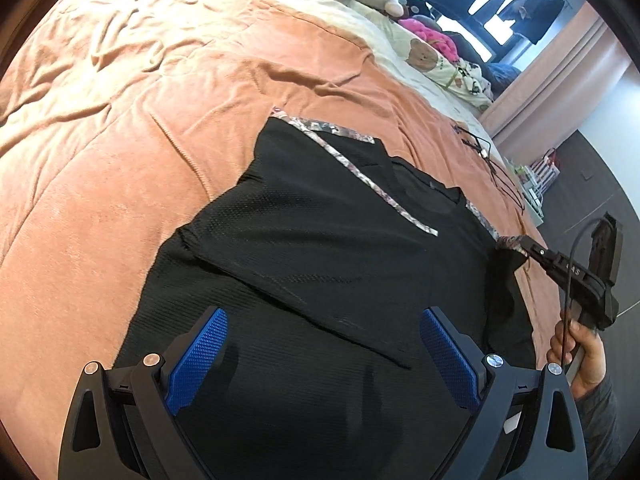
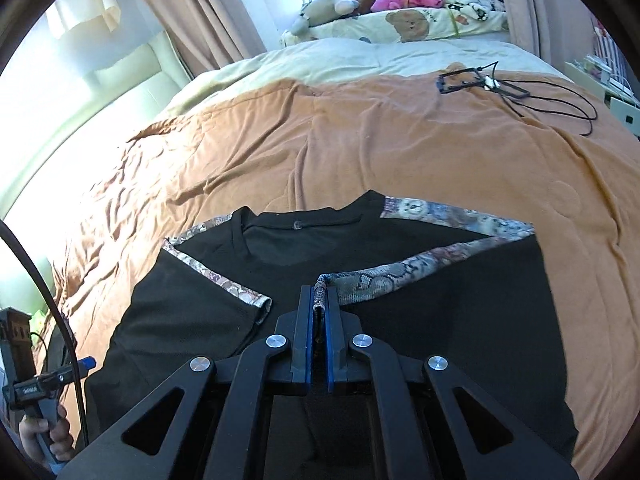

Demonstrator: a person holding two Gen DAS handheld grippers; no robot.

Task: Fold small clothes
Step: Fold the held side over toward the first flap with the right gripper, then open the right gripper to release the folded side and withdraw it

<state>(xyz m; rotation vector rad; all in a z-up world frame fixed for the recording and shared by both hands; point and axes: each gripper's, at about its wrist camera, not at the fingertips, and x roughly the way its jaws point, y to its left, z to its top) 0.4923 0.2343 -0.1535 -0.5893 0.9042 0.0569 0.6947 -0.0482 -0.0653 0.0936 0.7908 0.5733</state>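
A black mesh t-shirt [image 1: 320, 248] with patterned floral trim lies face up on the orange blanket [image 1: 120, 140]; its left sleeve is folded in over the chest. In the right wrist view the same t-shirt [image 2: 440, 320] fills the foreground, and my right gripper [image 2: 319, 296] is shut on the patterned cuff of the right sleeve [image 2: 360, 284], lifting it over the body. From the left wrist view that right gripper [image 1: 524, 246] shows at the shirt's right edge, pinching the cuff. My left gripper [image 1: 320, 344] hovers open above the lower part of the shirt, nothing between its blue pads [image 1: 200, 356].
A black cable and small frame [image 2: 480, 84] lie on the blanket at the far right. Pillows and plush toys [image 2: 400, 8] line the head of the bed under the window. A hand [image 1: 580, 356] holds the right gripper's handle. The bed edge drops to a dark floor [image 1: 592, 196] on the right.
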